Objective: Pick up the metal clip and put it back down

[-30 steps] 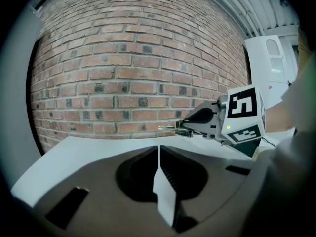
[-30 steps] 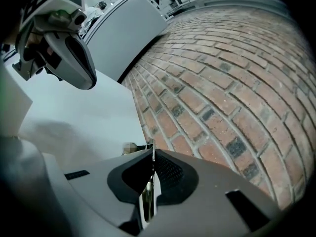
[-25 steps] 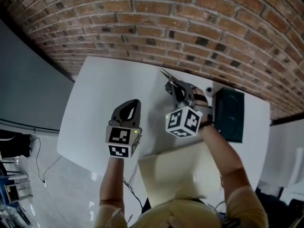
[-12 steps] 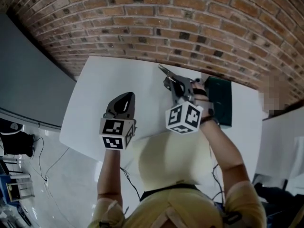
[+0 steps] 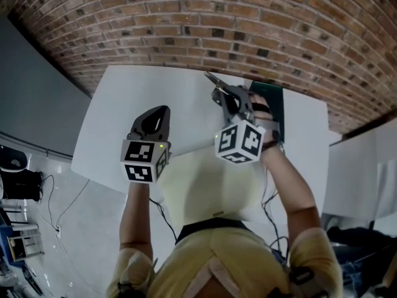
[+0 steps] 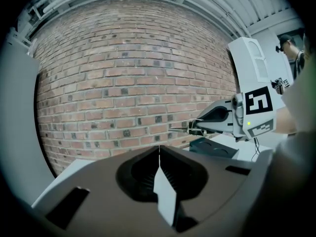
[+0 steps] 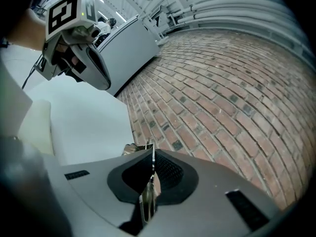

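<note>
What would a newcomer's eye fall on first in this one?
The right gripper, held above the white table, is shut on a thin metal clip that juts toward the brick wall. The left gripper beside it is shut and empty. A dark box lies on the table's right side.

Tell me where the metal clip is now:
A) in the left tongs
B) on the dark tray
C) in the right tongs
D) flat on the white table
C: the right tongs are shut on the metal clip, its tip poking out past them; the left tongs are shut on nothing.
</note>
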